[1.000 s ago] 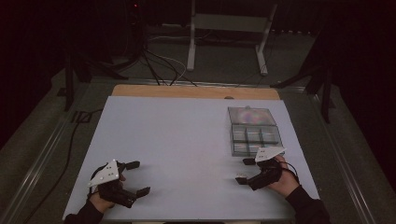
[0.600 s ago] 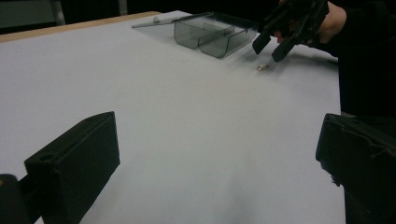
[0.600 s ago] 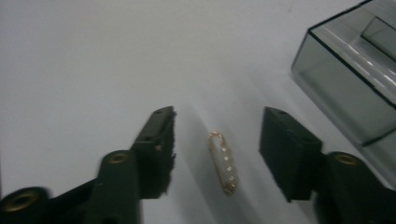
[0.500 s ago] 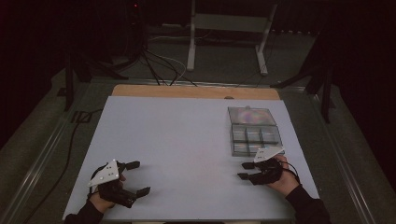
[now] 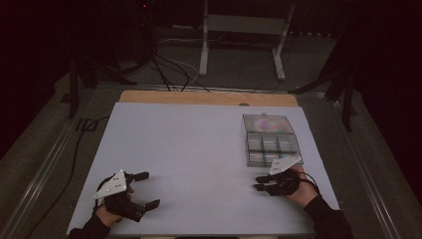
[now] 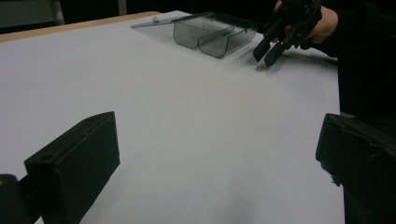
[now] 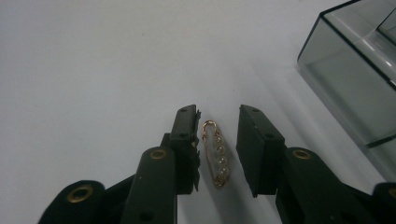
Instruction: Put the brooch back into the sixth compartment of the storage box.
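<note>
A small gold-coloured pin [image 7: 215,155], shaped like a safety pin with a row of pale pearl-like beads along its length and a rounded loop at its far end, lies flat on the white table [image 5: 199,149], its long axis running from 6 to 12 o'clock in the right gripper view. It sits in the gap between the jaws of the right gripper [image 7: 217,140], which stand narrowly apart on either side of it, the left-hand jaw very near its edge; whether that jaw touches it I cannot tell. At about 2 o'clock from the pin stands a clear plastic compartment box [image 7: 359,79], near but apart. In the high view this box [image 5: 271,144] lies just beyond the right gripper [image 5: 261,182]. The left gripper [image 5: 144,190], near the table's front left, has its jaws spread wide and holds nothing.
</note>
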The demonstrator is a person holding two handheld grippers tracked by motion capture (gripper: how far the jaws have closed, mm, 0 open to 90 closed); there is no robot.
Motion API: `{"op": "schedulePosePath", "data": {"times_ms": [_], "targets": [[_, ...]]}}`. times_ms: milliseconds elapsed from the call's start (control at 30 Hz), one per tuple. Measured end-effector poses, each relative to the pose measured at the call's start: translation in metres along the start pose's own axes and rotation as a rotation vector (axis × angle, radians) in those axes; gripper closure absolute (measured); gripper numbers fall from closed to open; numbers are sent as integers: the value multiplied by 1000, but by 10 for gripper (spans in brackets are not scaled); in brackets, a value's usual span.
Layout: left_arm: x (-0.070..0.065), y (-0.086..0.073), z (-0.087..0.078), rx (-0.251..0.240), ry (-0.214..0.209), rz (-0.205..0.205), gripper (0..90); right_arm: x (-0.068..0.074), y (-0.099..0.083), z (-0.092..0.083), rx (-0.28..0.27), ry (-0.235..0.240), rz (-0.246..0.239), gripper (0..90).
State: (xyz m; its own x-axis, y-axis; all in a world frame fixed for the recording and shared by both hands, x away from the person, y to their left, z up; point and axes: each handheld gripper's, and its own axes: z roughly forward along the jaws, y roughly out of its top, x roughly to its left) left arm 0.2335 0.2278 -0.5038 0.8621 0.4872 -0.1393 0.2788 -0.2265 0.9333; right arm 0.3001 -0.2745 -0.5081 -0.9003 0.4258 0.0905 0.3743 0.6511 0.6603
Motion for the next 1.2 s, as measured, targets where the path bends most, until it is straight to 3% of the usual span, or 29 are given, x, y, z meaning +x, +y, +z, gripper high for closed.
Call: {"op": "schedulePosePath", "data": {"times_ms": [300,633,767,1000,1067,1200], "targets": [[0,0,0,2,-3,-1,14,-1,-2,4,34,-12,-54,760],[0,0,1,2,-3,0,14,-2,-1,5,44,-12,-68,794],[0,0,1,4,-3,1,14,-3,-1,5,44,-12,-50,818],[0,0,1,5,-2,3,14,-3,2,5,61,-35,35,852],[0,0,1,4,-1,5,14,-3,3,5,66,-31,78,857],[0,0,0,4,-1,3,14,-1,5,4,72,-44,77,861]]}}
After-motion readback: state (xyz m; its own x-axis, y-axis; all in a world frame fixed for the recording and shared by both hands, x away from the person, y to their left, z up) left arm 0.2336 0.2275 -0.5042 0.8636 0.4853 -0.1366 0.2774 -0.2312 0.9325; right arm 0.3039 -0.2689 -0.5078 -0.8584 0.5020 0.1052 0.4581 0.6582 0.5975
